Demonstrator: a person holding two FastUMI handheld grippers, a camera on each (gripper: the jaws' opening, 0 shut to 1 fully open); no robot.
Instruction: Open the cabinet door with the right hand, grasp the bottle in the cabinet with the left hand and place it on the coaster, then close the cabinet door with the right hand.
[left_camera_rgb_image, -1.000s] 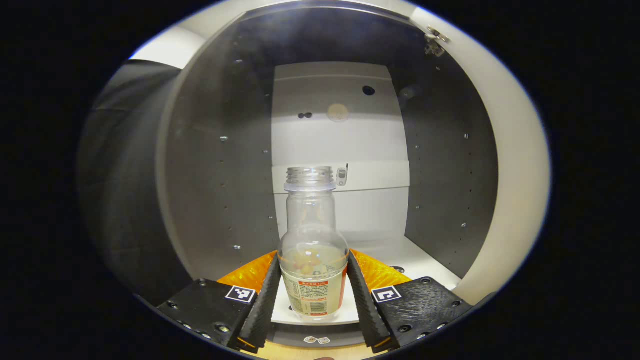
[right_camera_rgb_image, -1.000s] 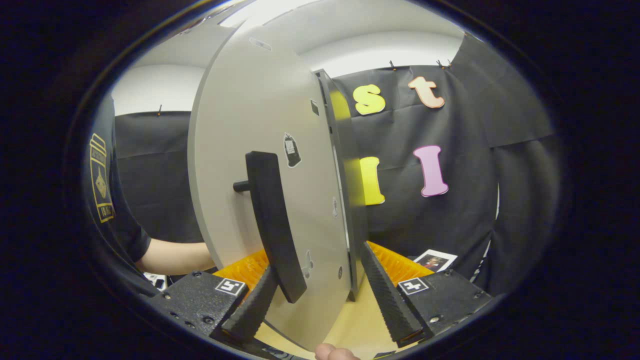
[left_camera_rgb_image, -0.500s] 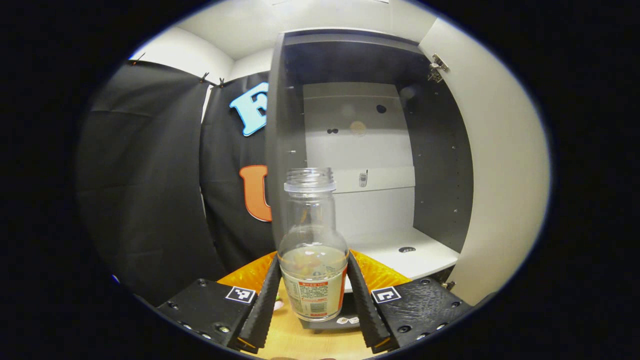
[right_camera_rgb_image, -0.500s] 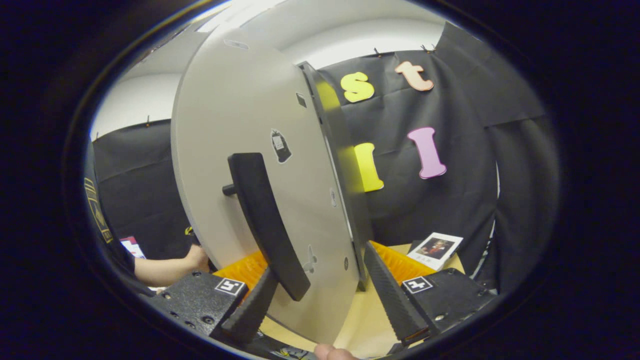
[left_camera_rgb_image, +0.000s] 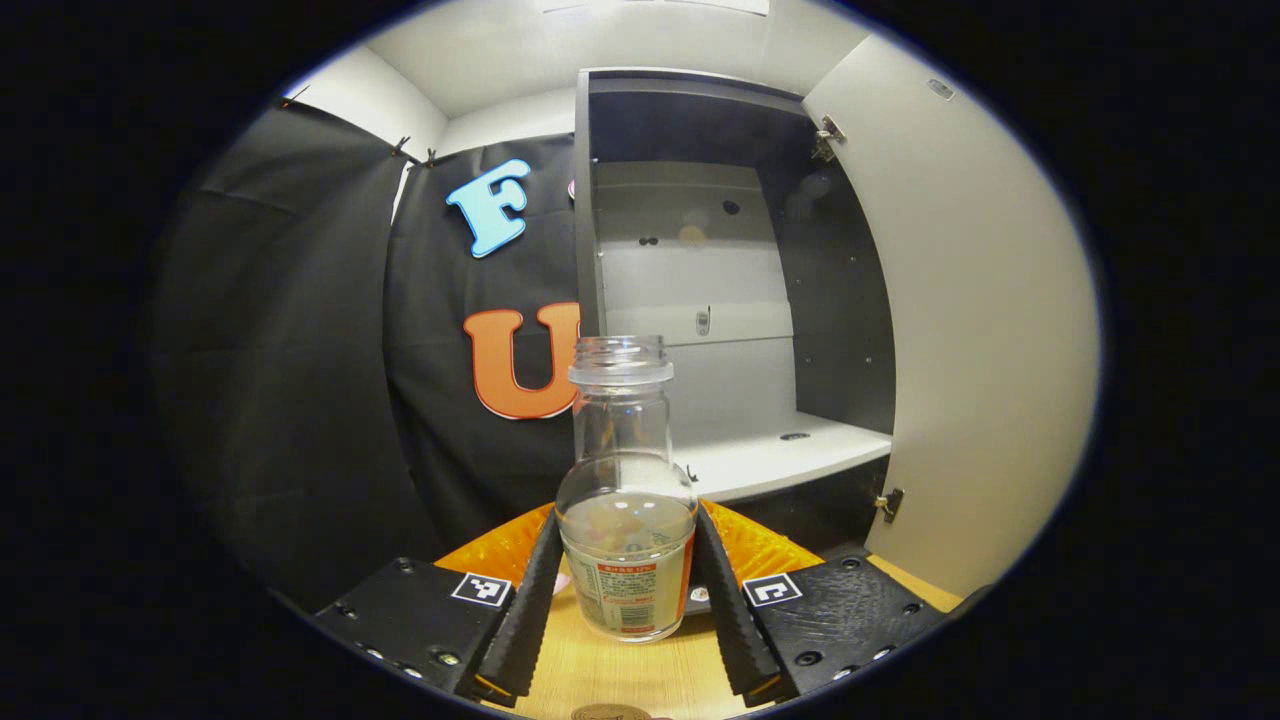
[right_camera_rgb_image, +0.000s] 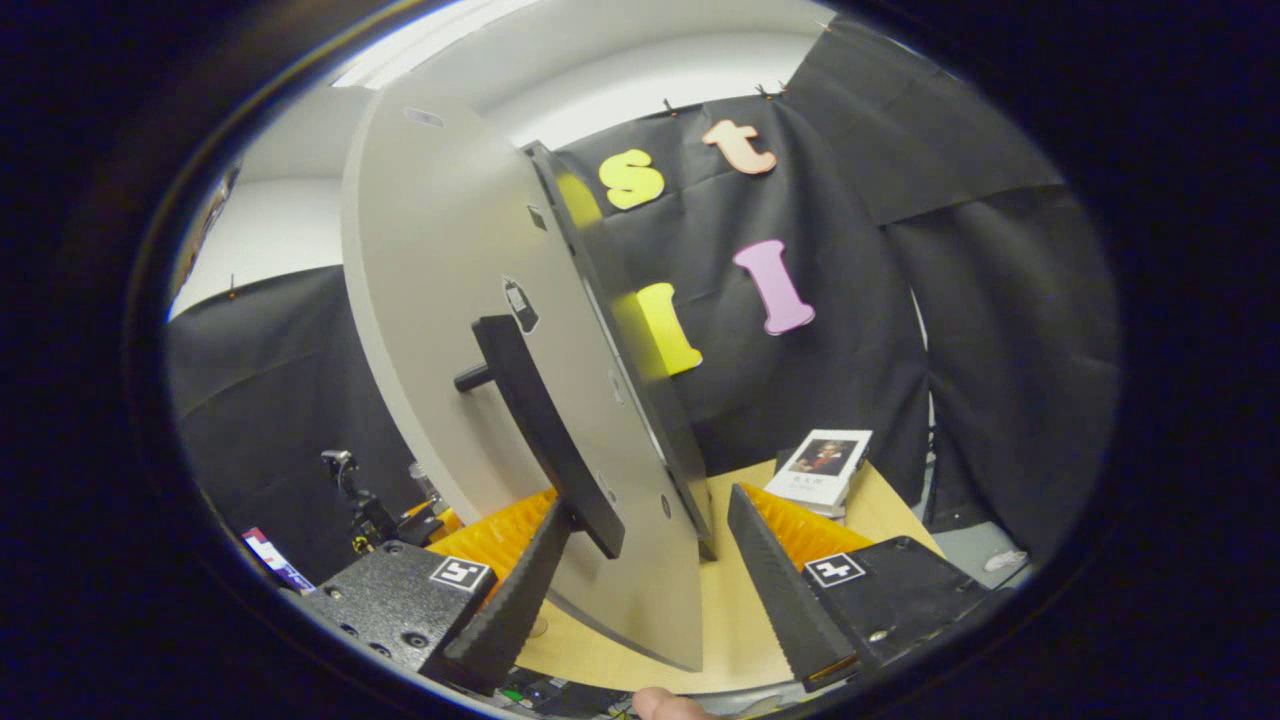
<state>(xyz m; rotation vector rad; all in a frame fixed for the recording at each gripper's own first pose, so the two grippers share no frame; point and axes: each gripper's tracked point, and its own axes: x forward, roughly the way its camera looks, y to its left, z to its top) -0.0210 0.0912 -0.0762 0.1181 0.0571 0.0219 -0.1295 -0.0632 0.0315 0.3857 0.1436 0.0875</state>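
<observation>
In the left gripper view a clear, uncapped bottle (left_camera_rgb_image: 622, 440) with a label stands upright between my left gripper's (left_camera_rgb_image: 625, 522) fingers, which are shut on its lower body. It hangs over the wooden table (left_camera_rgb_image: 600, 670), in front of the open cabinet (left_camera_rgb_image: 700, 280). The cabinet's shelf (left_camera_rgb_image: 770, 465) is bare, and the door (left_camera_rgb_image: 980, 330) stands swung out at the right. A round brown rim, possibly the coaster (left_camera_rgb_image: 610, 713), peeks in at the bottom edge. In the right gripper view my right gripper (right_camera_rgb_image: 648, 503) is open and straddles the door's (right_camera_rgb_image: 440, 300) lower edge, its left finger touching the black handle (right_camera_rgb_image: 540, 440).
A small book with a picture on its cover (right_camera_rgb_image: 820, 465) lies on the table at the back right in the right gripper view. Dark equipment (right_camera_rgb_image: 365, 505) sits low at the left beyond the door. Black cloth walls surround the booth.
My left gripper has drawn the bottle back out of the cabinet, which now stands farther off. The right gripper view has tilted, and the person's arm has left it.
</observation>
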